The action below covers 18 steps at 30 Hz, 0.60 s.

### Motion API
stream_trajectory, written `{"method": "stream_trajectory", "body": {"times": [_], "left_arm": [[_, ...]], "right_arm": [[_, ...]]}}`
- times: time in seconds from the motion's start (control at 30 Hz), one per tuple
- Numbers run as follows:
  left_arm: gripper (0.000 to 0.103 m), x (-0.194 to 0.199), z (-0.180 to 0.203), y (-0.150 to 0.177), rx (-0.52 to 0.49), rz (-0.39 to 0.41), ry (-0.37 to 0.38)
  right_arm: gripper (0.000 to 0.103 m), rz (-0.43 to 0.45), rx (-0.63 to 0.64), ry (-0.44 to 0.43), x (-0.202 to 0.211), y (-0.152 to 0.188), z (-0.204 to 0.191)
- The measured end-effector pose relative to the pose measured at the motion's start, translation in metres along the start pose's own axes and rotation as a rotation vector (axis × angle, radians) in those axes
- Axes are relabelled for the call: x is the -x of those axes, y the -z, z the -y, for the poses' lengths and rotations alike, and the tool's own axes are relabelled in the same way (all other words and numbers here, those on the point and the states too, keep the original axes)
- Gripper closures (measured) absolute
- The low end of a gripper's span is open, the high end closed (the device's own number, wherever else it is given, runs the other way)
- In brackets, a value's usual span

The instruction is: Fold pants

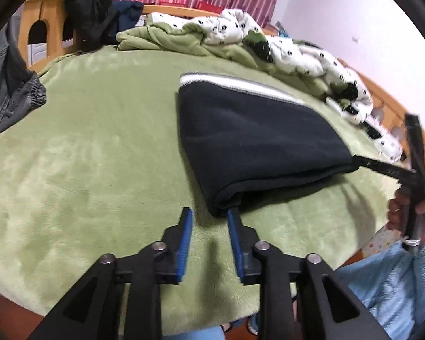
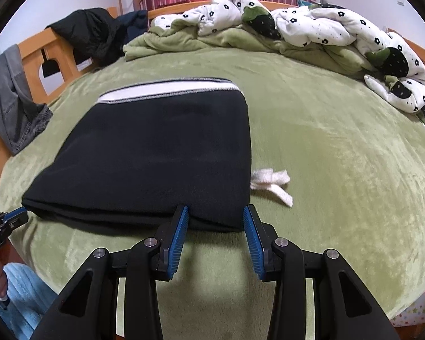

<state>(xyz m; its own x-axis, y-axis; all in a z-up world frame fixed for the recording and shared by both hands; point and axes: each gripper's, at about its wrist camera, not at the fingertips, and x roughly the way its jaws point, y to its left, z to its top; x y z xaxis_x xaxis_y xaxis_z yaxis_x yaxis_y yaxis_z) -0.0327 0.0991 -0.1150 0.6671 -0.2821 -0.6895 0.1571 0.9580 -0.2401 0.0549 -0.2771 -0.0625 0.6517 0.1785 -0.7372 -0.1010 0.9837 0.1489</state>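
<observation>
Dark navy pants (image 1: pixel 252 138) lie folded into a thick rectangle on the green blanket, a white waistband strip along the far edge; they also show in the right wrist view (image 2: pixel 155 158). My left gripper (image 1: pixel 209 215) is open and empty, its fingertips at the near left corner of the fold. My right gripper (image 2: pixel 216 212) is open and empty, its fingertips at the near right corner. The right gripper also shows in the left wrist view (image 1: pixel 362 160), touching the pants' right corner. The left gripper shows at the far left of the right wrist view (image 2: pixel 14 215).
A white drawstring (image 2: pixel 272 182) sticks out from the pants' right side. A green and white flowered quilt (image 2: pixel 311 31) is bunched along the far side of the bed. Grey pants (image 2: pixel 17 102) and dark clothes (image 2: pixel 93 34) hang on the wooden bed frame (image 2: pixel 56 56) at left.
</observation>
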Motion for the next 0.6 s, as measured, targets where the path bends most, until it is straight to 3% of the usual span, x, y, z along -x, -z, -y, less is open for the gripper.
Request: {"method": "stream_trajectory", "body": {"times": [0.1,0.2,0.3,0.4,0.47,0.53,0.6], "left_arm": [[0.068,0.007,-0.006,-0.018,0.025,0.021,-0.03],[0.068,0.006,-0.003,-0.048,0.045,0.016,-0.053],[0.068,0.013,0.011,-0.088,0.03,0.024,-0.046],[0.068,0.016,0.033,-0.12,0.0,0.059,-0.089],[0.066,0.006,0.041,-0.13,0.022,0.072,-0.051],[0.066,-0.013,0.044,-0.127,0.042,0.07,-0.001],[0.066,-0.03,0.045,-0.113,0.034,0.038,0.024]], "right_arm": [[0.062,0.046,-0.018,0.017,0.006,-0.011,0.005],[0.052,0.061,-0.074,-0.017,0.013,-0.025,0.008],[0.052,0.045,-0.112,-0.053,0.02,-0.04,0.007],[0.052,0.068,-0.092,-0.055,0.035,-0.061,-0.006],[0.05,0.076,-0.001,-0.022,0.043,-0.08,-0.025],[0.038,0.13,0.053,-0.058,0.042,-0.083,-0.035],[0.038,0.137,0.055,-0.08,0.027,-0.076,-0.036]]}}
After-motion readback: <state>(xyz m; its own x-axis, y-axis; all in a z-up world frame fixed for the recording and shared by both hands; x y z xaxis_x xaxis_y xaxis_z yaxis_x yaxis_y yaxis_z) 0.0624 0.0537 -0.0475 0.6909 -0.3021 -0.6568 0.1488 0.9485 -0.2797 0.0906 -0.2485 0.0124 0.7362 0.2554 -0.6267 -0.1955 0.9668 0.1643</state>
